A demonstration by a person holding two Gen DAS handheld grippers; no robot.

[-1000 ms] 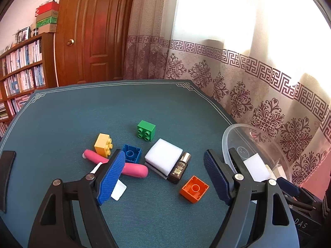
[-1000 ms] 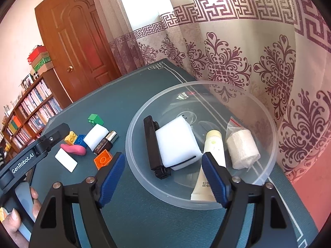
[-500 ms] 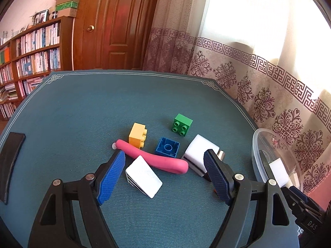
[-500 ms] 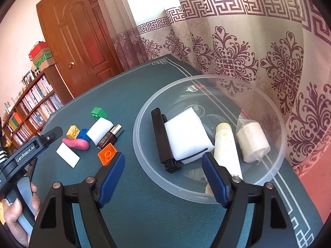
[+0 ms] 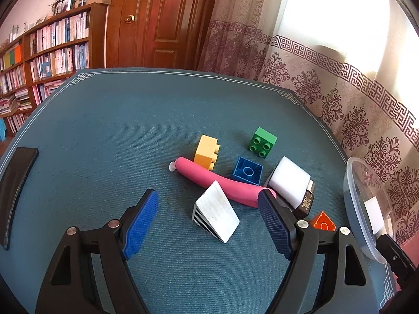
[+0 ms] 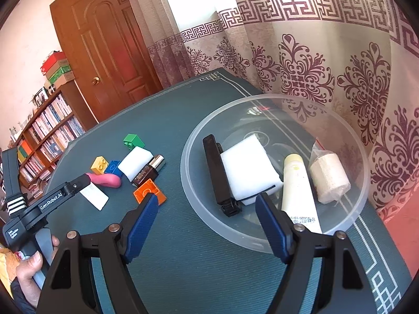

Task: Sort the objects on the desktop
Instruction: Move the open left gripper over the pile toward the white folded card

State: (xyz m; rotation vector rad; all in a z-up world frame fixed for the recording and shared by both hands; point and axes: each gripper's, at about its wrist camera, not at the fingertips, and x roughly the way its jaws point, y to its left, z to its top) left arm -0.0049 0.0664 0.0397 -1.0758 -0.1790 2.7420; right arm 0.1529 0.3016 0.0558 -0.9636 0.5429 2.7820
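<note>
My left gripper (image 5: 208, 213) is open, and a white flat block (image 5: 217, 213) lies on the table between its fingers. Behind it lie a pink tube (image 5: 222, 181), yellow (image 5: 207, 151), blue (image 5: 247, 170), green (image 5: 263, 142) and orange (image 5: 323, 222) bricks, a white sponge (image 5: 289, 180) and a dark bottle (image 5: 305, 201). My right gripper (image 6: 207, 217) is open and empty at the near rim of the clear bowl (image 6: 348, 225). The bowl holds a black clip (image 6: 217, 172), a white sponge (image 6: 248, 170), a cream tube (image 6: 298, 185) and a bandage roll (image 6: 328, 178).
A black flat object (image 5: 15, 188) lies at the table's left edge. A patterned curtain (image 5: 353, 86) hangs along the right and far side. A bookshelf (image 5: 44, 52) and a wooden door (image 5: 162, 18) stand behind. The left gripper's body (image 6: 47, 204) shows in the right wrist view.
My left gripper has moved left and forward, from over the orange brick to around the white flat block. My right gripper has drawn back slightly from the bowl.
</note>
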